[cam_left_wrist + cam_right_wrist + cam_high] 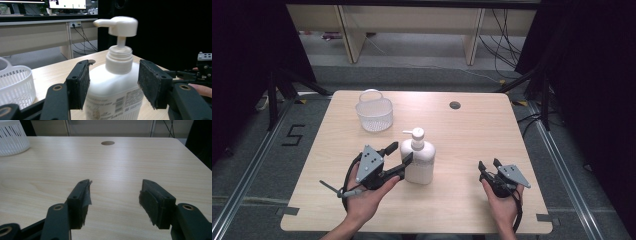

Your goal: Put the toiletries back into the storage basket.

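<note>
A white pump bottle (420, 161) stands upright near the middle of the wooden table (472, 135). My left gripper (401, 152) reaches it from the left at shoulder height. In the left gripper view the bottle (117, 82) fills the gap between the two pads (82, 86), and both pads lie against its sides with no gap showing. My right gripper (490, 165) rests in the hand at the front right of the table. Its jaws stand open (113, 197) over bare wood with nothing between them.
A white slotted plastic basket (374, 112) stands at the back left of the table, behind the bottle. A round cable hole (455, 105) sits near the far edge. Black curtains and a frame flank the table, with desk legs and cables on the floor beyond.
</note>
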`<state>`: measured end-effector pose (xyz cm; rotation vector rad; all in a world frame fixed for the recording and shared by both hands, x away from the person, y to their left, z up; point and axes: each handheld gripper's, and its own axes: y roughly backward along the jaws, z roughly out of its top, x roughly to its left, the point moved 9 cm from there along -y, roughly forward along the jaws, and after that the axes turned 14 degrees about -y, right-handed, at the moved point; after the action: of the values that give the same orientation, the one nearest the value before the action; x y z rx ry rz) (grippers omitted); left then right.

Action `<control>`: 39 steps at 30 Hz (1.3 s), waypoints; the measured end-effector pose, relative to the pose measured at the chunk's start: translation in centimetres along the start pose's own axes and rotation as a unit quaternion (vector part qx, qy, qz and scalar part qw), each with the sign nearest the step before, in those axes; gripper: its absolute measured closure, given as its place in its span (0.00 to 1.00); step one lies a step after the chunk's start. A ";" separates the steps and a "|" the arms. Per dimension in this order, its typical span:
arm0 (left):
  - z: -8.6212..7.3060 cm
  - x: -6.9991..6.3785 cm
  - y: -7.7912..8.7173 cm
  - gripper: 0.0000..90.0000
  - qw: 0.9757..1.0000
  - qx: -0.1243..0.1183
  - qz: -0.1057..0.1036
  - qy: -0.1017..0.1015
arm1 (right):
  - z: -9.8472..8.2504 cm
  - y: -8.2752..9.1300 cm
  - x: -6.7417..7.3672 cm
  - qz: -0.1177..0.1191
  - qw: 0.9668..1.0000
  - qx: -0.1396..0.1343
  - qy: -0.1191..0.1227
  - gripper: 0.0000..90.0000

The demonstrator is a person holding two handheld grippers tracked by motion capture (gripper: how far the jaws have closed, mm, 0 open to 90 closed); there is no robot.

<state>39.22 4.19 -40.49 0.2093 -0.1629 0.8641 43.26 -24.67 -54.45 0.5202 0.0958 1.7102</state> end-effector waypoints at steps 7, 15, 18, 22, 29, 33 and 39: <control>0.5 -0.1 -1.2 0.47 1.000 0.001 0.003 -0.005 | 0.2 -0.1 -0.2 -0.005 1.000 -0.006 0.004 0.46; 1.2 -0.1 -2.5 0.48 1.000 0.007 0.019 -0.013 | 0.1 -0.1 0.0 0.000 1.000 -0.003 -0.004 0.46; 1.4 -0.2 -2.9 0.48 1.000 0.007 0.024 -0.013 | 0.1 -0.2 0.0 0.004 1.000 -0.005 -0.002 0.46; 1.7 -0.3 -3.4 0.49 0.999 0.008 0.029 -0.014 | 0.1 -0.1 0.1 0.002 1.000 -0.001 -0.004 0.46; 1.9 -0.3 -4.0 0.49 0.999 0.015 0.033 -0.013 | 0.1 -0.1 0.1 0.006 1.000 -0.001 -0.004 0.46; 2.2 -0.5 -4.2 0.50 0.999 0.016 0.033 -0.012 | 0.1 -0.1 0.1 0.005 1.000 -0.001 0.002 0.46; 2.5 -0.5 -4.5 0.51 0.999 0.017 0.035 -0.011 | 0.0 -0.1 0.1 0.007 1.000 0.000 -0.004 0.46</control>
<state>42.21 0.39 -38.67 0.2468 -0.1761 0.9349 43.36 -24.51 -54.42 0.5280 0.0866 1.7215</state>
